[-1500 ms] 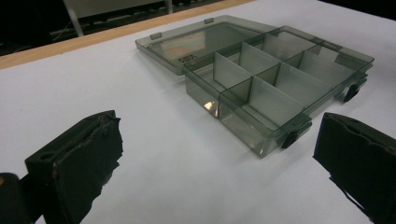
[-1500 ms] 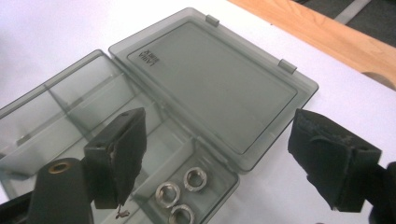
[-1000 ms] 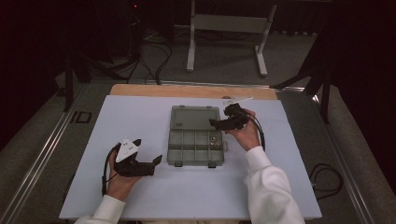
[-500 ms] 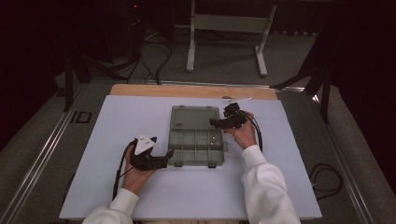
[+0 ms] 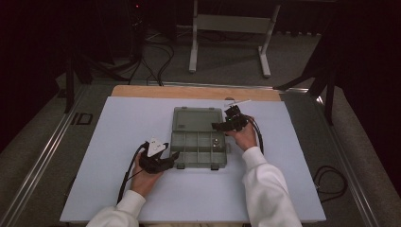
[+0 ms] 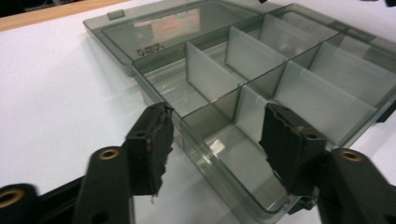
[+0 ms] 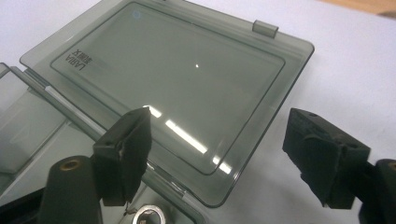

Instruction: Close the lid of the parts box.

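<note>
- High view: compartment box (image 5: 198,142) lies open near the middle of the white desk (image 5: 118,189), lid flat on the far side, tray toward the person. Left tool (image 5: 174,156) sits at the tray's near left corner; right tool (image 5: 218,126) hangs over the tray's far right part, close to the hinge line. A small metal ring (image 5: 215,140) lies in a right-hand cell, just below the right tool.
- Left gripper view: the tray's near corner wall (image 6: 210,154) stands between the two jaws. Jaws have just been closing, yet a gap shows on both sides, so the pads do not press on the wall: left tool open, straddling the corner. Dividers and empty cells run away ahead of the tool.
- Right gripper view: right tool (image 7: 219,154) has its jaws spread wide with nothing between them, so open. The flat lid (image 7: 177,79) lies ahead of and beneath the tool, its latch tab (image 7: 265,27) at the far edge. The ring (image 7: 148,217) sits just in front of the left jaw, at the tool's base.
- Handling, judged: box is thin, stiff, smoky plastic; light, smooth, likely to slide on the desk if pushed. Best hold: pinch a tray side wall at a corner to steady it. Lid is best taken by its free edge near the tab. Ring is small, hard and slippery.
</note>
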{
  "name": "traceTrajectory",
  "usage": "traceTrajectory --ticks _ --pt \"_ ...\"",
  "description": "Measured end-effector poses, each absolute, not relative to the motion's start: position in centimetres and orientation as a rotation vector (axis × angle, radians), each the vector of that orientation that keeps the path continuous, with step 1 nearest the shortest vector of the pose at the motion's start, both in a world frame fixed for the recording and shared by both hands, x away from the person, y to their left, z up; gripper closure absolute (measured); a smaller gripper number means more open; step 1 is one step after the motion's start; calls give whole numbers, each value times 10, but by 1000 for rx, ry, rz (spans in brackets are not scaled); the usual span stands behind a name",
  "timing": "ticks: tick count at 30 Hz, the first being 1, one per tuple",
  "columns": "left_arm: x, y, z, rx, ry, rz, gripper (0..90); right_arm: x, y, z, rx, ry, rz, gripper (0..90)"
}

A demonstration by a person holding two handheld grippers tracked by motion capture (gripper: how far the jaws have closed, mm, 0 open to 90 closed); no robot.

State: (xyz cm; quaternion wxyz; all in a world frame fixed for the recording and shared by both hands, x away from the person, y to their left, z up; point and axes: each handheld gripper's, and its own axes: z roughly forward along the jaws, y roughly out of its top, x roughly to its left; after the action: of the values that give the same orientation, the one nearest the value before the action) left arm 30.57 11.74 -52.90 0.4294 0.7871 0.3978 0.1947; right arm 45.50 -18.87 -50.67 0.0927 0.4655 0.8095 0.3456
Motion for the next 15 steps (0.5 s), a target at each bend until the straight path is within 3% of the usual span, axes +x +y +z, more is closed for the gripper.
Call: traceTrajectory --ticks 7,15 --pt "306 113 -533 2004 992 514 591 459 -187 -515 1456 2434 1023 287" --pt "306 111 -533 2016 1007 548 633 462 -187 -520 1536 2446 1004 299"
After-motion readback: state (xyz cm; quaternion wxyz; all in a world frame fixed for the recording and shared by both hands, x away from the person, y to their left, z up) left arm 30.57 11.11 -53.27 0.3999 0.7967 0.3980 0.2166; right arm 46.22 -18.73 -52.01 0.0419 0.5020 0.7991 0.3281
